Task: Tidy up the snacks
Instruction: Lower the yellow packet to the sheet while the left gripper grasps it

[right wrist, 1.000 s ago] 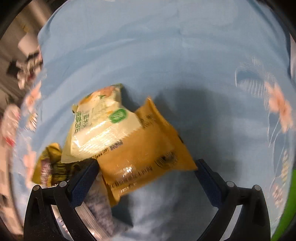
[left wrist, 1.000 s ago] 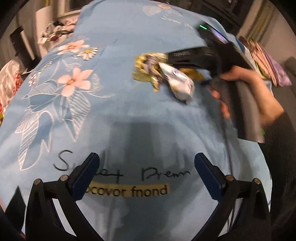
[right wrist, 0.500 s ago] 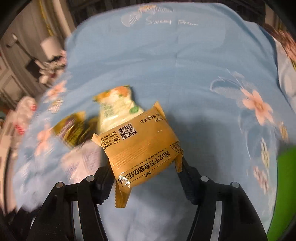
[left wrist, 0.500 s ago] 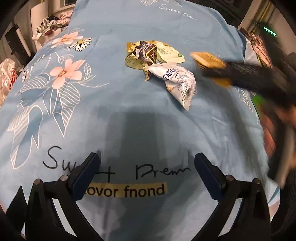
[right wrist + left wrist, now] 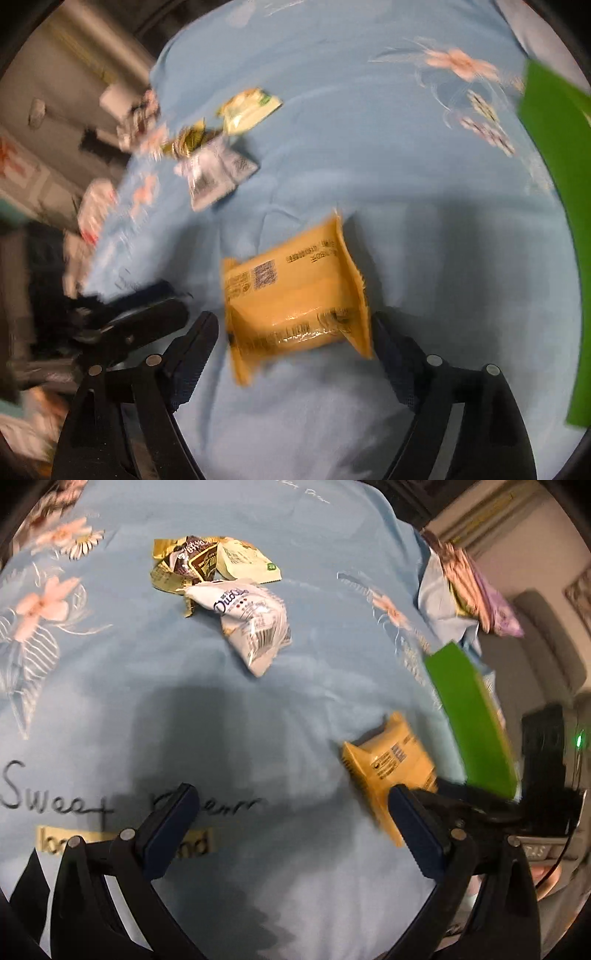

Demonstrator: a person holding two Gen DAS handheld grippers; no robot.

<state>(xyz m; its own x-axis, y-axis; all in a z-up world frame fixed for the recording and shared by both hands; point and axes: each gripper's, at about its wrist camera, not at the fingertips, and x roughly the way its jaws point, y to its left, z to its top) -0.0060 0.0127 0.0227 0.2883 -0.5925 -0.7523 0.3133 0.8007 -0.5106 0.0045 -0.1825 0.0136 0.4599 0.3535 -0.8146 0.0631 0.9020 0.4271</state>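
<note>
Your right gripper (image 5: 295, 332) has carried the orange snack packet (image 5: 295, 299) away from the pile and over to the right side of the bed, where earlier it lay against the pale green packet. Its jaws are opening now, with the packet between them; the near edges sit close to both pads, and you cannot tell whether they press. Just right of it stands a bright green box (image 5: 554, 221), its wall running along the bed's right edge. Your left gripper (image 5: 291, 830) hovers with its fingers wide apart and nothing between them, above the printed lettering on the blue floral sheet (image 5: 258, 720). Farther off and left lie the other snacks in a pile: a white packet (image 5: 251, 624) nearest, a dark brown packet (image 5: 195, 559) and a pale green packet (image 5: 247, 563) touching behind it.
</note>
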